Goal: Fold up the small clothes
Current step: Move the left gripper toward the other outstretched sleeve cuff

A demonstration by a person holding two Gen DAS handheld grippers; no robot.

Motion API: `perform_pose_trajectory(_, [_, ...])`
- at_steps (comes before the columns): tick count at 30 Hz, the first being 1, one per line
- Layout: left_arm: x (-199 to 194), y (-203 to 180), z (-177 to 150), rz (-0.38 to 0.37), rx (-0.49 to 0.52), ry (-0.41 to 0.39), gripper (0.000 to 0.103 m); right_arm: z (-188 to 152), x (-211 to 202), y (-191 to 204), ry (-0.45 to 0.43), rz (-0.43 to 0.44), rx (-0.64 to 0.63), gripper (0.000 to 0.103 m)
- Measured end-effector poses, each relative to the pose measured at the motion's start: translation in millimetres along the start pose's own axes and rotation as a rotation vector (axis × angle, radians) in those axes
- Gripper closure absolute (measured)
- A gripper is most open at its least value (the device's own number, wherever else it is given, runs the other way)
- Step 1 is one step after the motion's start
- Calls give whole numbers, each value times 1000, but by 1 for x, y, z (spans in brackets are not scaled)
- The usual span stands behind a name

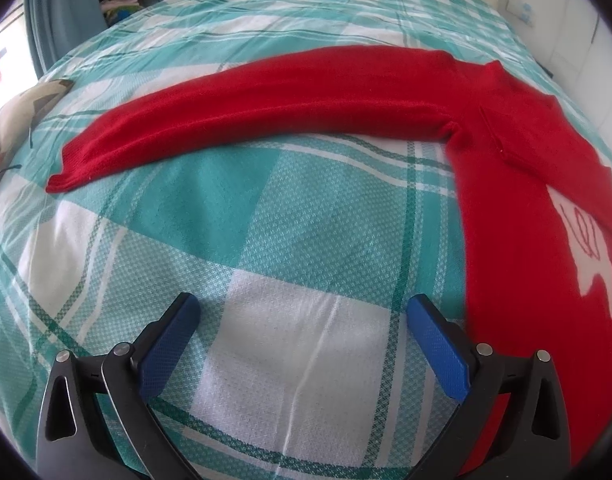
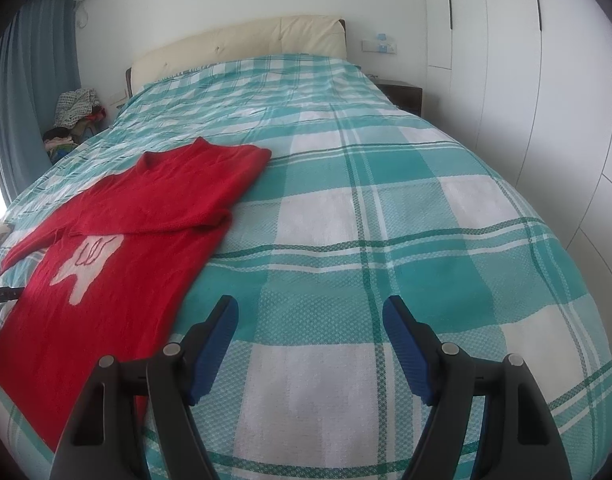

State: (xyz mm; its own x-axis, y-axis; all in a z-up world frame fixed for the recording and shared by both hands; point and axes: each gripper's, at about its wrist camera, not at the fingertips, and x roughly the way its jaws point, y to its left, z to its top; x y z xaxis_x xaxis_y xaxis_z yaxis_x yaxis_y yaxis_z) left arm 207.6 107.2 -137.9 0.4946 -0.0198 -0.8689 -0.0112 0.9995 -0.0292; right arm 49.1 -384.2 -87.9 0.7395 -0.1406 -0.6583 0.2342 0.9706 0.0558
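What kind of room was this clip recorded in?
Very likely a home bedroom. A wide bed under a teal and white checked cotton bedspread fills the view, a cream padded headboard stands against the wall behind it, and tall white wardrobe doors line one side.

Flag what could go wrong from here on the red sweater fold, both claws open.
1. The left sleeve lies stretched out long across the plaid bedspread; lifted at the cuff alone, it may sag and land crooked.
2. The left claw hangs open over bare bedspread, so closing low could pinch the cover too.
3. The right sleeve is already folded over the red sweater; tugging the body could slide it off.
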Motion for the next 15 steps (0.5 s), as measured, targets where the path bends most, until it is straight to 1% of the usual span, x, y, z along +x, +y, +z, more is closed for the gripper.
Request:
perform_pose_trajectory(7, [1,1,1,-10,-6,13,0,0,1,0,3,0,0,29])
perform_pose_trajectory(11, [2,-1,1,-1,6,16,0,0,3,1,7,0,-3,29])
perform_pose_trajectory(15, [2,-1,1,-7,16,20,0,0,5,1,9,0,-8,29])
